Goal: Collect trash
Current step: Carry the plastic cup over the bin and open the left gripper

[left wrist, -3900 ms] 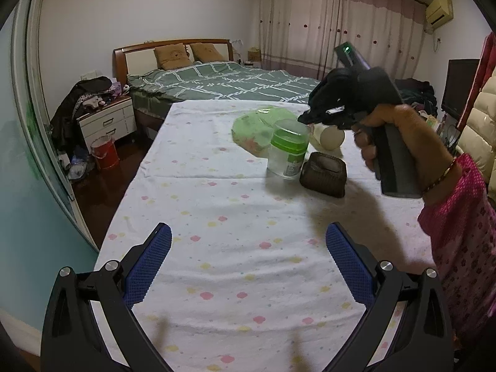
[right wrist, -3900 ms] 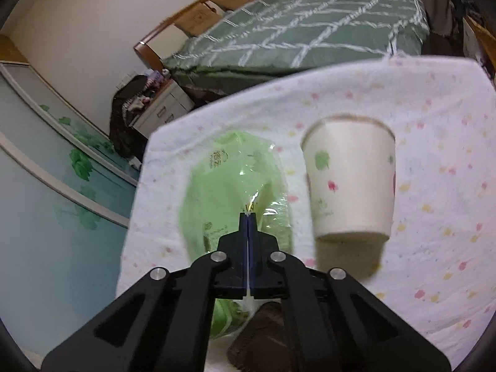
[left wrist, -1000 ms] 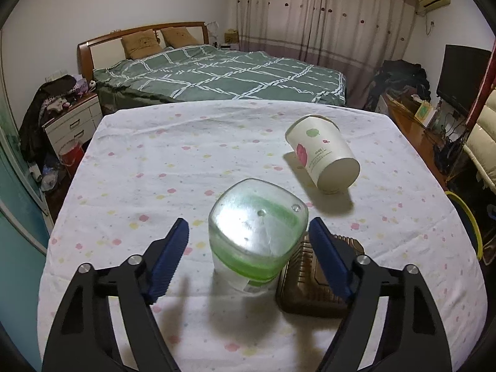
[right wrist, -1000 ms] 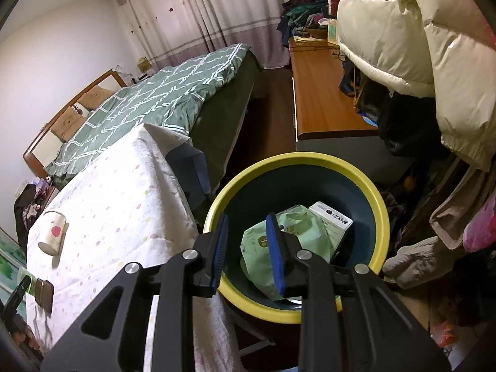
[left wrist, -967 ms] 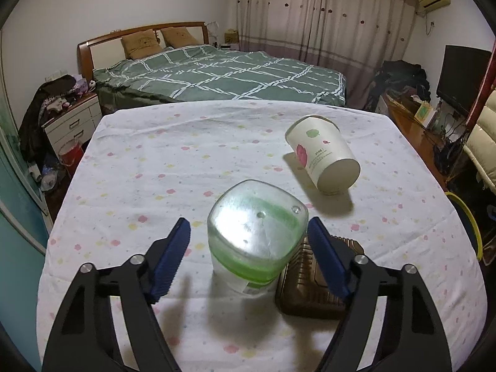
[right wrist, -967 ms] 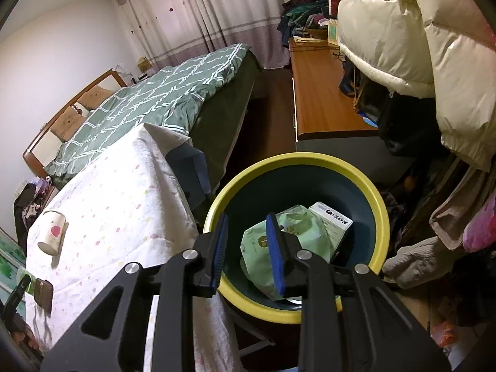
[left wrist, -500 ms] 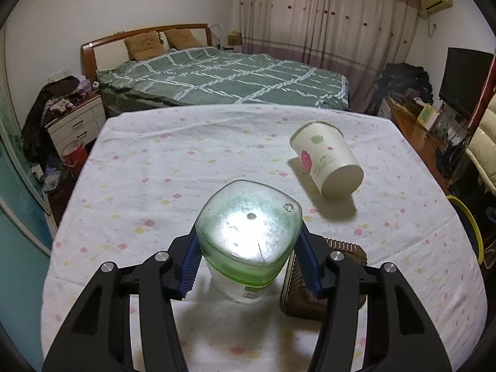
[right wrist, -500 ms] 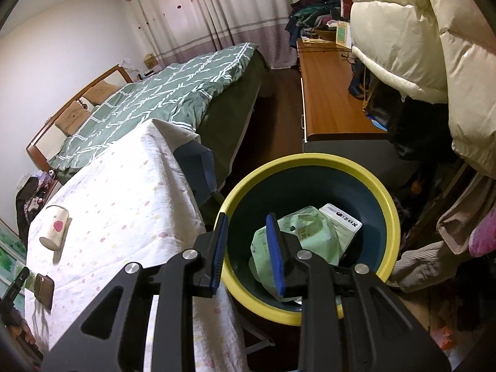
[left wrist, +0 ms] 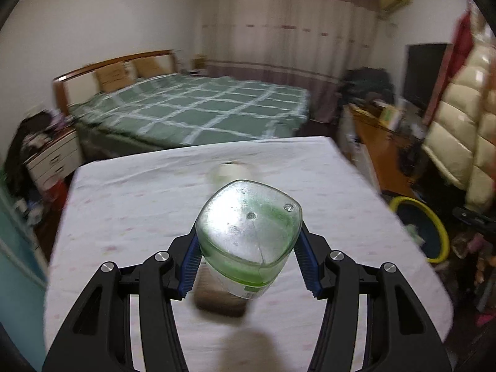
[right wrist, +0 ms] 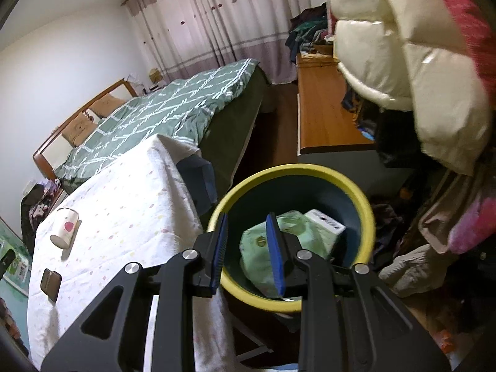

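Note:
My left gripper (left wrist: pixel 248 263) is shut on a clear plastic jar with a green lid (left wrist: pixel 248 235) and holds it tilted in the air above the white spotted tablecloth (left wrist: pixel 124 217). A paper cup (left wrist: pixel 231 172) lies on its side beyond the jar, blurred. It shows again at the table's far end in the right wrist view (right wrist: pixel 65 228). My right gripper (right wrist: pixel 247 232) hangs open over the yellow-rimmed trash bin (right wrist: pixel 279 170), with nothing between its pads. Inside the bin lie a green bag (right wrist: pixel 310 235) and a white box (right wrist: pixel 325 223).
A brown case (left wrist: pixel 217 297) rests on the cloth under the jar and shows in the right wrist view (right wrist: pixel 50 283). The bin (left wrist: pixel 434 226) stands on the floor off the table's right corner. A bed (left wrist: pixel 201 108), a wooden bench (right wrist: pixel 322 117) and hanging coats (right wrist: pixel 403 46) surround it.
The left jaws closed on the jar and lifted it off the table, and the view swung to the right. The right gripper drifted slightly back from the bin, still open.

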